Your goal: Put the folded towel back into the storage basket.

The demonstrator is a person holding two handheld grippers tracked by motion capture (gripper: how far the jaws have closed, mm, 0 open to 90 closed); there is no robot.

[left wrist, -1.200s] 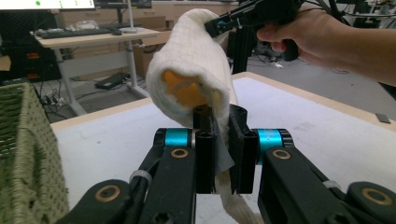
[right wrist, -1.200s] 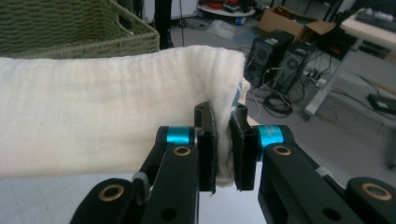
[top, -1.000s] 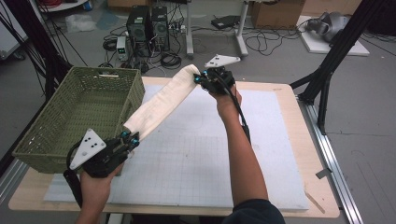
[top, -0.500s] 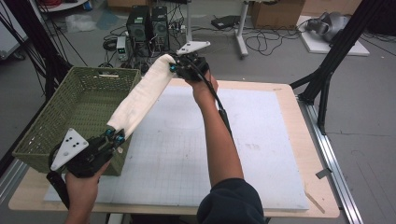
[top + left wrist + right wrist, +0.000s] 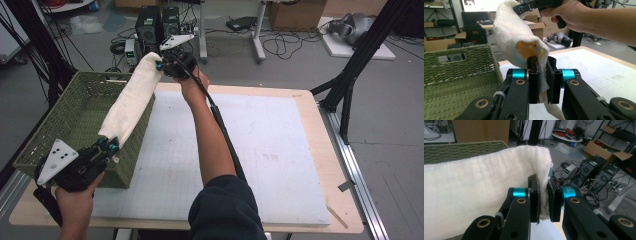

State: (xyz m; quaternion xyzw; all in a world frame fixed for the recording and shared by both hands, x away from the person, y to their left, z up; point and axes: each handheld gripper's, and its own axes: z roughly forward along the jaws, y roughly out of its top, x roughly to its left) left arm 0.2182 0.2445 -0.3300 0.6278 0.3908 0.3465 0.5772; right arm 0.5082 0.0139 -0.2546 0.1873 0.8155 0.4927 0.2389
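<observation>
A cream-white folded towel (image 5: 131, 102) hangs stretched in the air between the two grippers, held above the right rim of the green woven basket (image 5: 65, 127), which stands at the table's (image 5: 320, 150) left edge. The left gripper (image 5: 107, 146), near the table's front left corner, has its jaws clamped on the towel's near end; in the left gripper view (image 5: 543, 82) the cloth is pinched between the two black jaws, and the rolled end shows a yellowish inside (image 5: 526, 50). The right gripper (image 5: 161, 65), held out on a long reach over the table's far edge near the basket's far right corner, has its jaws clamped on the far end; in the right gripper view (image 5: 543, 200) the towel's edge (image 5: 543, 182) sits between them. The towel touches neither the table nor the white gridded mat (image 5: 250, 165) on it.
</observation>
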